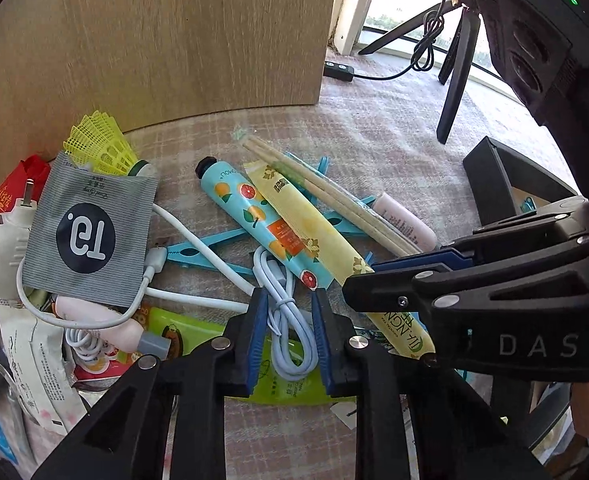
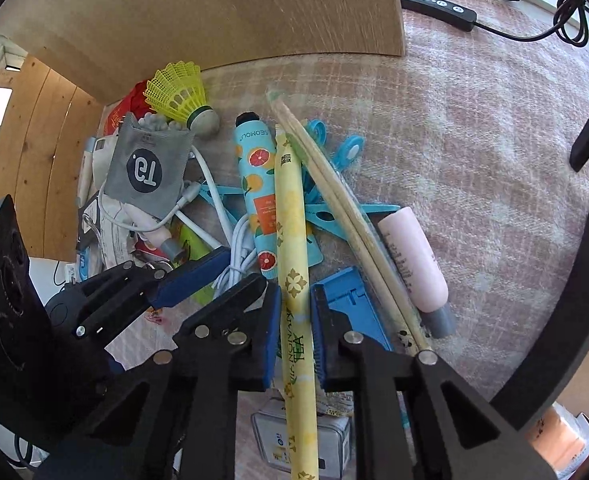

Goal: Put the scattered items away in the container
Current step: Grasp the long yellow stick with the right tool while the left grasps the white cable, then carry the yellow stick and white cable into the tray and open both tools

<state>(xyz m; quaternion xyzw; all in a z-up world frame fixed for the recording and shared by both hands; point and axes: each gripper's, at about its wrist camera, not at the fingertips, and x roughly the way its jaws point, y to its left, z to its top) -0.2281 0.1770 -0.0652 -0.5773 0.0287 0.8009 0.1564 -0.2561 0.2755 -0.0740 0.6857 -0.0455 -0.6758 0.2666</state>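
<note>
Scattered items lie in a heap on a pink checked cloth (image 1: 374,140). My left gripper (image 1: 289,332) points down with its blue pads against a coiled white cable (image 1: 290,312), shut on it. My right gripper (image 2: 296,332) is shut on a long yellow tea stick pack (image 2: 290,208); in the left wrist view it (image 1: 360,280) reaches in from the right onto that pack (image 1: 306,216). A black open box (image 1: 490,176) stands at the right. In the right wrist view, one pad (image 2: 192,276) of the left gripper lies beside the cable (image 2: 238,256).
Around the grips lie a fruit-print cream tube (image 1: 250,208), wooden chopsticks (image 1: 326,192), a pink bottle (image 1: 406,220), blue clothes pegs (image 1: 210,244), a grey sachet (image 1: 90,232) and a yellow shuttlecock (image 1: 102,144). A wooden panel (image 1: 154,40) stands behind; tripod legs (image 1: 454,80) far right.
</note>
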